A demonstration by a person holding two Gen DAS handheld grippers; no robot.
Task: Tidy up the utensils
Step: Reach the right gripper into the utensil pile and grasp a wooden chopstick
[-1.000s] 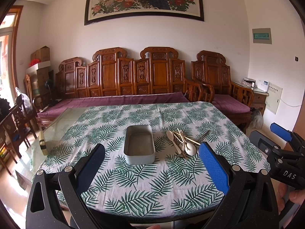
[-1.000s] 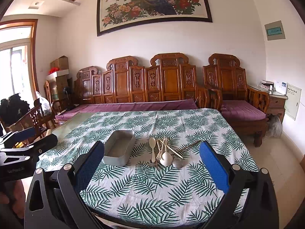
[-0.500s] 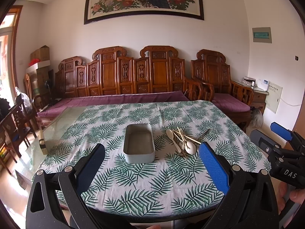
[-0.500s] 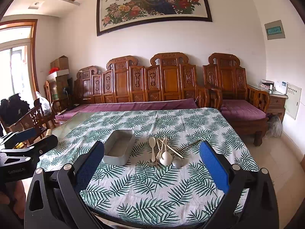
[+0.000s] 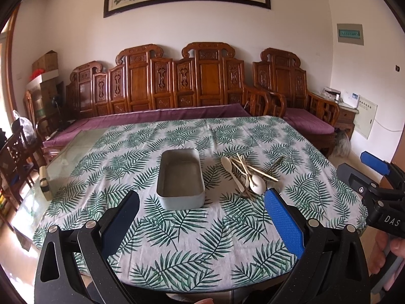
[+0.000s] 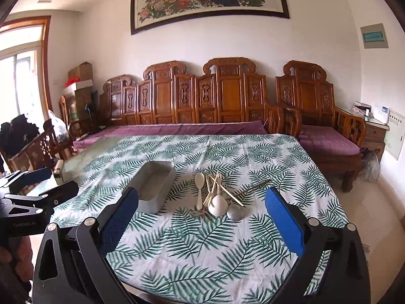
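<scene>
**Utensil pile and metal tray on the leaf-print desk, both grippers held back**

A rectangular metal tray (image 5: 181, 177) sits near the middle of the desk (image 5: 192, 233), which is covered by a green leaf-print cloth. The tray's long axis runs away from the cameras, toward the carved wooden bench (image 5: 177, 81) behind the desk, and nothing shows inside it.

Just right of the tray, apart from it, lies a loose pile of utensils (image 5: 249, 173). A white spoon (image 5: 230, 168) lies lengthwise roughly parallel to the tray, bowl at the far end. A second, larger white spoon (image 6: 218, 204) has its bowl at the near end of the pile, with a metal spoon bowl (image 6: 235, 214) just beside it. Pale chopsticks (image 5: 255, 169) cross the pile diagonally.

The left gripper (image 5: 202, 217) hovers over the near edge of the desk, jaws wide apart and holding nothing. The right gripper (image 6: 201, 220) is likewise over the near edge, jaws spread wide, nothing between them.
</scene>
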